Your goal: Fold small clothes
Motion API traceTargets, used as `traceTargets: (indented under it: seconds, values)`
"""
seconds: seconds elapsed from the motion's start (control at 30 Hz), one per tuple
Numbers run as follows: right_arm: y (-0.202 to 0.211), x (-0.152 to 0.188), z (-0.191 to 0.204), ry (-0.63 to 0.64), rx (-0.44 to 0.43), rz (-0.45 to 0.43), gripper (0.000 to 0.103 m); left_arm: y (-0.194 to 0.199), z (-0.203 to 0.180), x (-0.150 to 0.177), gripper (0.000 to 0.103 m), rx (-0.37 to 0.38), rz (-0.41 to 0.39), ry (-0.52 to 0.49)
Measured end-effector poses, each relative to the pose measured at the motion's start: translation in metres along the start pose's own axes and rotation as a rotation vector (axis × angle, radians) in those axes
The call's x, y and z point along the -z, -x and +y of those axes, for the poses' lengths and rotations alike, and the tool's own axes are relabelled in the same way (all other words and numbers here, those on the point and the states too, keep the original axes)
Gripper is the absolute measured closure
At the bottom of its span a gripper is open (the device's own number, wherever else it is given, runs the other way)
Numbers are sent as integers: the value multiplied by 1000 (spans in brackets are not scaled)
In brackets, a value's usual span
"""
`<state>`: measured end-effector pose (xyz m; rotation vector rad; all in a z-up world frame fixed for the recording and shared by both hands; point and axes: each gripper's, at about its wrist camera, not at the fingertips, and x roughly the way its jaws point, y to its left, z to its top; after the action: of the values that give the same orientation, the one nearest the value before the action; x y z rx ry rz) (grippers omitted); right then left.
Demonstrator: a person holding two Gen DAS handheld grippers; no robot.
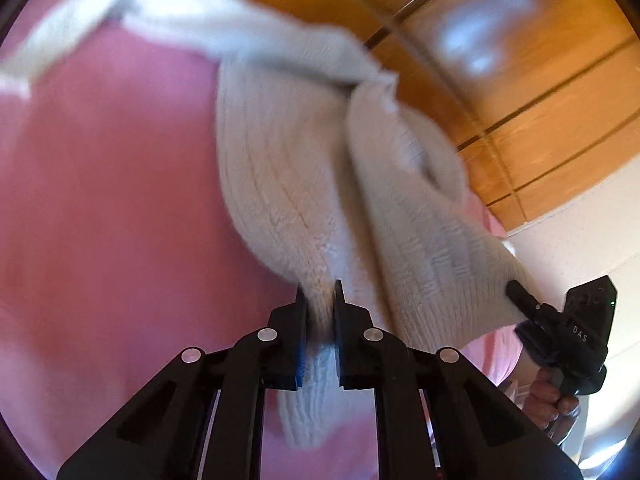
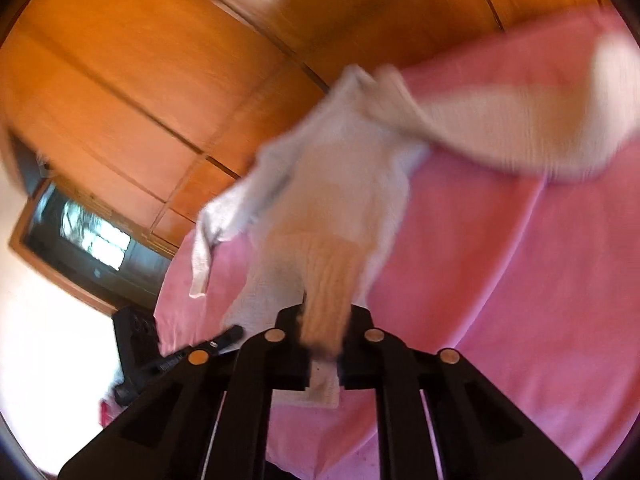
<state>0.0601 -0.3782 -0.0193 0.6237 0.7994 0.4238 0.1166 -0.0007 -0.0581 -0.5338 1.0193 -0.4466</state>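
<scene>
A cream knitted garment (image 1: 292, 168) hangs blurred above a pink bedspread (image 1: 100, 200). My left gripper (image 1: 320, 292) is shut on a bunched edge of it, the knit pinched between both fingers. At the lower right of the left wrist view, my right gripper (image 1: 516, 292) also has its black tip against the cloth, with a hand (image 1: 548, 396) holding it. In the right wrist view the same garment (image 2: 332, 184) stretches away, and my right gripper (image 2: 324, 312) is shut on a ribbed strip of it. My left gripper (image 2: 236, 332) pokes in at the lower left.
Orange wooden wardrobe doors (image 2: 120, 60) rise behind the bed. A dark screen in a wooden frame (image 2: 84, 240) stands at the left. A pale floor (image 1: 580, 240) shows past the bed's edge. The pink bedspread (image 2: 520, 300) fills the right side.
</scene>
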Motion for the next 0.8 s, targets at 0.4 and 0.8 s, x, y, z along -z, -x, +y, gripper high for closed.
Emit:
traceTargets:
  seconds: [0.4,0.8]
  values:
    - [92,81,56,310,112,46,97,141,16,14,95,-151,-35,-166]
    - [47,111,-6,174,243,209,54,130,96,55,46,-209,-8,66]
